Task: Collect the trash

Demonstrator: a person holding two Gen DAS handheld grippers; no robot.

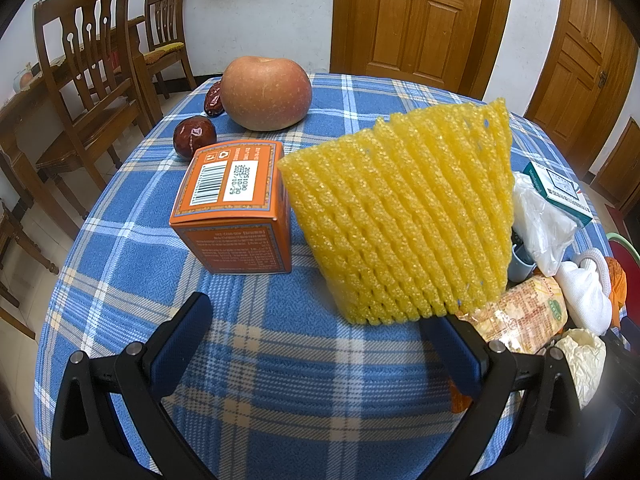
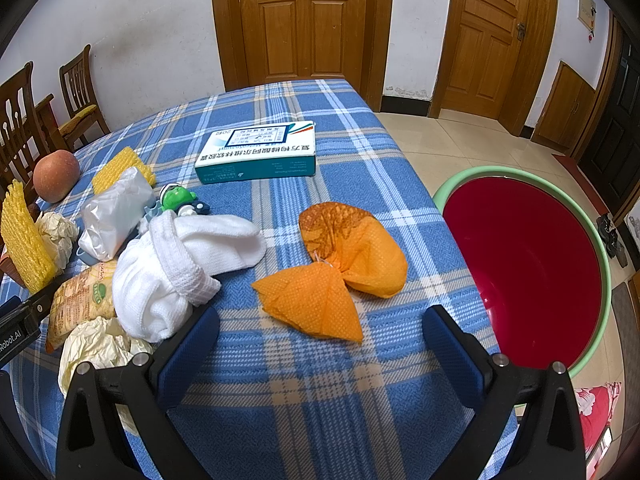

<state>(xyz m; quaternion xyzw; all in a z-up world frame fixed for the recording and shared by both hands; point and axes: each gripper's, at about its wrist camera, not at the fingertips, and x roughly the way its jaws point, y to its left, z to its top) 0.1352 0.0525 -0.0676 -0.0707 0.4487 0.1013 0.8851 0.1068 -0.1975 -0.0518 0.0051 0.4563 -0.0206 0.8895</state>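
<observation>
A yellow foam fruit net (image 1: pixel 404 216) stands upright on the blue plaid tablecloth (image 1: pixel 260 360), its lower edge just ahead of the right finger of my open left gripper (image 1: pixel 320 320); it also shows in the right wrist view (image 2: pixel 24 236). An orange paper wrapper (image 2: pixel 336 268) lies just ahead of my open, empty right gripper (image 2: pixel 320 320). Crumpled paper (image 2: pixel 96 348), a snack packet (image 2: pixel 80 296) and a clear plastic bag (image 2: pixel 114 212) lie to its left. A red bin with a green rim (image 2: pixel 528 264) stands on the floor right of the table.
An orange box (image 1: pixel 236 204), an apple (image 1: pixel 266 92) and two red dates (image 1: pixel 194 134) sit at the left. A white cloth (image 2: pixel 180 268), a green toy (image 2: pixel 176 196), a second yellow net (image 2: pixel 120 166) and a teal medicine box (image 2: pixel 258 152) are on the table. Chairs stand behind.
</observation>
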